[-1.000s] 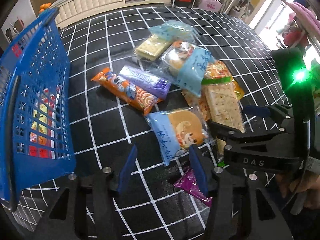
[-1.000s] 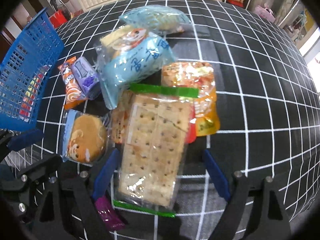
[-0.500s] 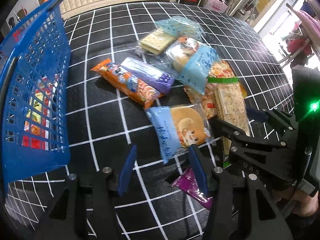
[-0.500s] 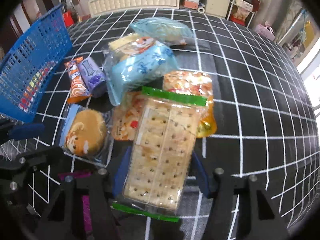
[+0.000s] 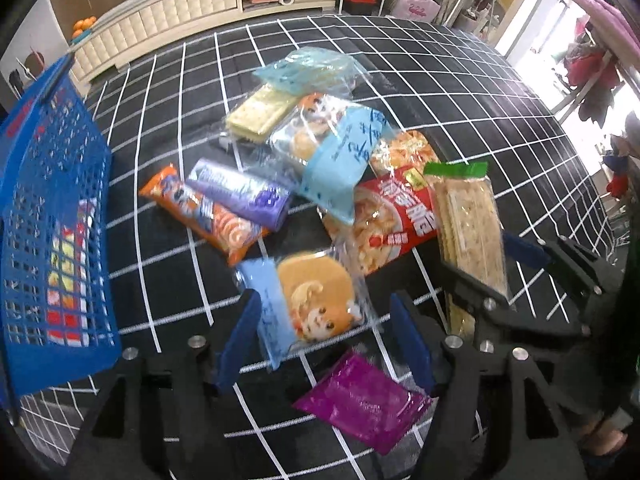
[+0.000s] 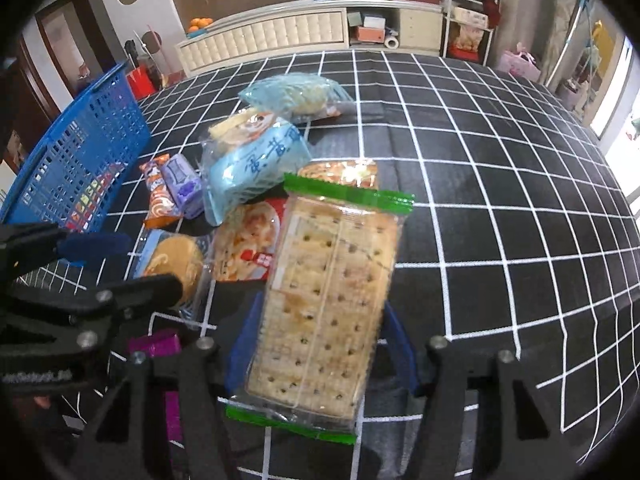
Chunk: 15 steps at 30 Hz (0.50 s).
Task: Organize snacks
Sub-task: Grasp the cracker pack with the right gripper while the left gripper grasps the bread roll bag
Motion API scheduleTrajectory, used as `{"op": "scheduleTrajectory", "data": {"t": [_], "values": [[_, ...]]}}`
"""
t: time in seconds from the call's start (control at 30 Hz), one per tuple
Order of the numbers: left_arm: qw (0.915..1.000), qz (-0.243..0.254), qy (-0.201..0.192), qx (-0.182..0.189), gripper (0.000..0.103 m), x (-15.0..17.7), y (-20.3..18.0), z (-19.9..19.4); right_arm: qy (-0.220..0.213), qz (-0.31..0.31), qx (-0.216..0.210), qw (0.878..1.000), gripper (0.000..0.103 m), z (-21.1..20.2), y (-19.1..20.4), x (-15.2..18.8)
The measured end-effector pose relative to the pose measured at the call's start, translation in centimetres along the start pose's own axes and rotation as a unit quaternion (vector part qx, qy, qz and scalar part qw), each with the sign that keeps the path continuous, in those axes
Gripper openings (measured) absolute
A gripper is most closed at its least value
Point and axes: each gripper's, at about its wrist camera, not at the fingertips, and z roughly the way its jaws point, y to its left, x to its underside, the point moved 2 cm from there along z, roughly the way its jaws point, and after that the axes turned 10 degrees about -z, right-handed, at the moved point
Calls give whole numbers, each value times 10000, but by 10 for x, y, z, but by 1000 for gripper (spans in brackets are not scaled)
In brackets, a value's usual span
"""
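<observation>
Since a second ago: right gripper (image 6: 320,344) closed in from a wide spread onto the cracker pack (image 6: 326,300) and lifted it, uncovering the red snack bag (image 5: 396,216) beneath. Jaws now clamped on the pack's long sides near its lower end, green-sealed far end tilted up and forward, clear of the pile. Left gripper (image 5: 324,344) open and empty, low over the near edge of the bench (image 6: 500,184), straddling the round bun packet (image 5: 308,300), with a purple pouch (image 5: 364,400) just nearer.

For the carry, judged from here: hold kept firm but not crushing, since crackers snap under pinch and the slick wrapper can slide. Pack raised well above the pile before swinging left, so the hanging end does not drag the bun packet or red bag. Path kept over or ahead of the left gripper, not through it.

Farther on, orange wafer pack (image 5: 200,212) and purple biscuit pack (image 5: 240,196) lying side by side, touching; blue bread bag (image 5: 332,160) behind them. At the left edge, blue basket (image 5: 52,208), already holding some packets: likely destination. Release low and flat inside, long side along the basket wall.
</observation>
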Motion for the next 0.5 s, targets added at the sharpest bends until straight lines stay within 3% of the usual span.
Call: {"op": "scheduleTrajectory", "data": {"t": [0.1, 0.5], "values": [[9999, -42, 65, -79, 68, -8, -1, 8, -20, -1, 186, 9998, 63, 0, -2, -2], [9984, -20, 290, -475, 73, -18, -8, 55, 37, 134, 126, 9998, 64, 4, -7, -4]]}}
